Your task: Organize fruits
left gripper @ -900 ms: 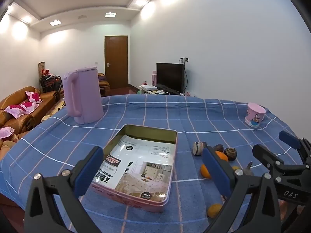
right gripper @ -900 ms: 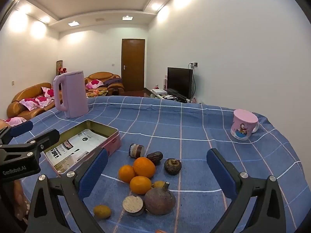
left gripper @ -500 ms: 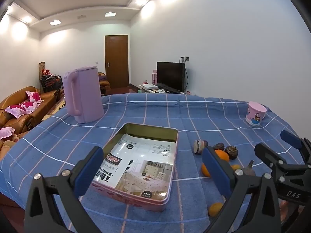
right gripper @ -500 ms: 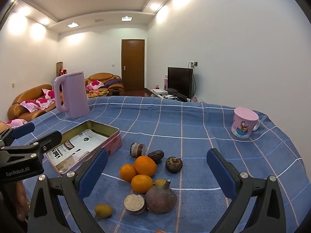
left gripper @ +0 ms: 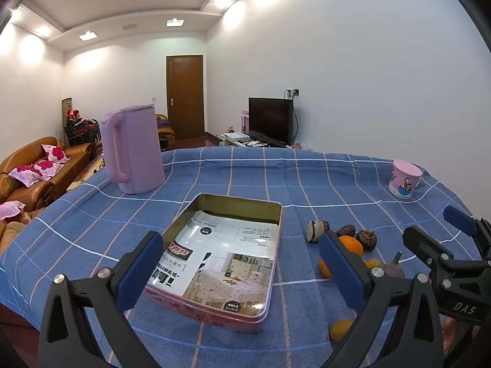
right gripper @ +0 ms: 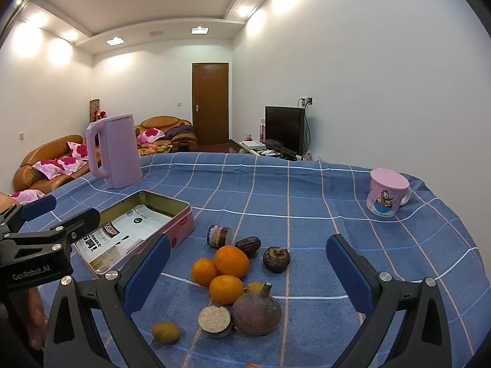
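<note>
A cluster of fruits lies on the blue checked tablecloth: three oranges (right gripper: 230,261), a large purple-brown fruit (right gripper: 256,311), dark small fruits (right gripper: 276,259), a cut piece (right gripper: 214,320) and a small yellow fruit (right gripper: 165,332). A pink open tin (left gripper: 227,254) lined with printed paper sits left of them. My left gripper (left gripper: 242,266) is open above the tin's near end. My right gripper (right gripper: 248,276) is open and empty, framing the fruit cluster. The fruits also show in the left wrist view (left gripper: 349,245).
A lilac kettle (left gripper: 132,150) stands at the back left of the table. A pink cartoon mug (right gripper: 387,192) stands at the back right. Sofas, a door and a TV lie beyond the table.
Both grippers have shifted slightly; the views rose a little. Nothing was grasped or moved on the table.
</note>
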Tool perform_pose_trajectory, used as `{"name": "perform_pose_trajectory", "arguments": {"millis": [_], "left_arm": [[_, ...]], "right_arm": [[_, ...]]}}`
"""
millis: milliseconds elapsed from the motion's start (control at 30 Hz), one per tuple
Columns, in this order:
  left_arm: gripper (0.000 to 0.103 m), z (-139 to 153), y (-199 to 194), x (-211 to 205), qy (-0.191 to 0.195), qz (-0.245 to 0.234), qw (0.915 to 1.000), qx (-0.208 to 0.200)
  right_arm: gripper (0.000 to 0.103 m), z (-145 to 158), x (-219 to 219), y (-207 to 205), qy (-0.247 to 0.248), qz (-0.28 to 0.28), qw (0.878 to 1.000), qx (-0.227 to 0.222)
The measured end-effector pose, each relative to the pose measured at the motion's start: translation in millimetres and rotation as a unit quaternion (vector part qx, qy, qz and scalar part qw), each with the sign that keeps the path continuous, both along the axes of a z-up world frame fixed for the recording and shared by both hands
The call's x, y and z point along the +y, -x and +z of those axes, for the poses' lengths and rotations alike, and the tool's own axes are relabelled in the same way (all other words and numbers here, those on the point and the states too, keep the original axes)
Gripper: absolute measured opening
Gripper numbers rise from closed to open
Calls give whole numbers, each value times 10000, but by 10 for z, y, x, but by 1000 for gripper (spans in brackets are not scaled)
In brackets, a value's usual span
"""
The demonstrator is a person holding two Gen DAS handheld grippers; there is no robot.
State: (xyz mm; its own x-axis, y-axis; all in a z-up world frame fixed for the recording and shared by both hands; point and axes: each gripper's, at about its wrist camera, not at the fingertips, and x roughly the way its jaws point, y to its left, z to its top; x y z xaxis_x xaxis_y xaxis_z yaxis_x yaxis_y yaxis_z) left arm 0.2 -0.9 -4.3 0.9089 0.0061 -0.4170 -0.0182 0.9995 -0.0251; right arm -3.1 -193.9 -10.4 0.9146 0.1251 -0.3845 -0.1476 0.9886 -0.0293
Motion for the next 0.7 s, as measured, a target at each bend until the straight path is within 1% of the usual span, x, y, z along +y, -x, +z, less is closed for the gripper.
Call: {"name": "perform_pose_trajectory", "arguments": {"millis": [700], "left_arm": [[103, -1, -4, -5, -7, 1, 10000, 11]], "right_arm": [[102, -1, 8, 3, 3, 27, 10000, -3]]}}
